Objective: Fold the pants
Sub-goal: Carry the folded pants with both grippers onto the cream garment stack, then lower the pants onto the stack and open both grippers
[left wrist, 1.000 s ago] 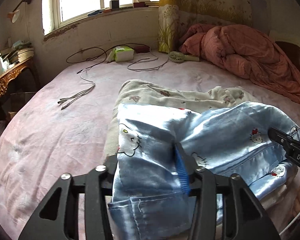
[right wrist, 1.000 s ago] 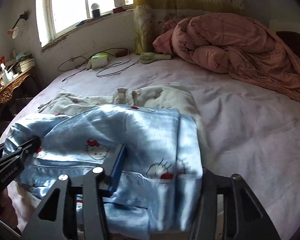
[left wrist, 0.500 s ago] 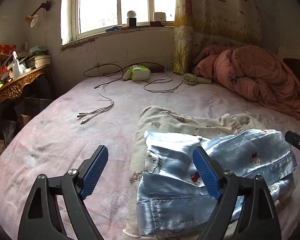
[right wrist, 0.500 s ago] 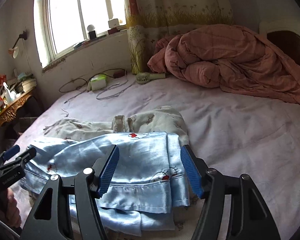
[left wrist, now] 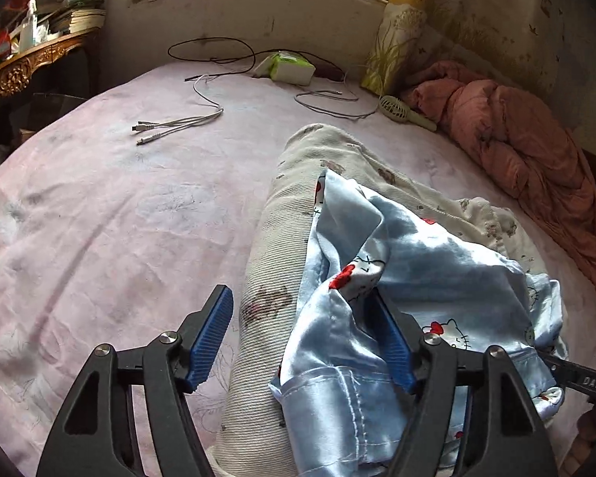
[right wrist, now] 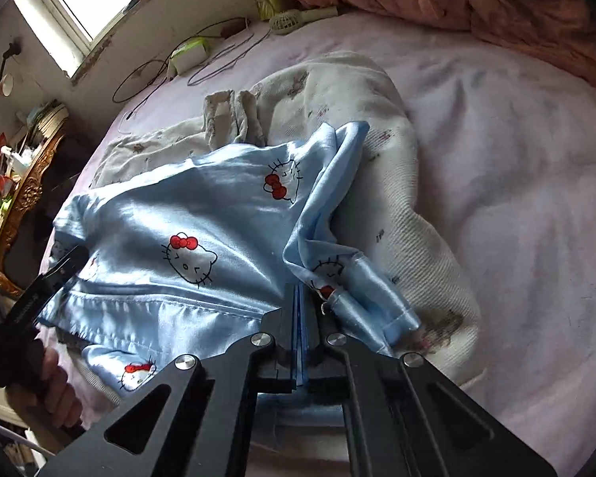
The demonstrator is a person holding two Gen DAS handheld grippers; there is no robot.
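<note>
Light blue satin pants with a cat print lie rumpled on a cream garment on the bed. My left gripper is down at their near left end with its jaws closing. The cream garment and the pants' hem lie between the pads, and the right pad touches blue satin. My right gripper is shut on a bunched fold of the pants near their right hem. Each gripper shows at the edge of the other's view: the right gripper, the left gripper.
The pink bedsheet spreads wide to the left. White cables, a tissue pack and a small fan lie near the window wall. A salmon quilt is heaped at the right. A cluttered gilt sideboard stands left.
Both grippers have dropped onto the pants. The right one went from open to shut on the fabric. The left one's jaws narrowed. The flat blue fabric is now bunched.
</note>
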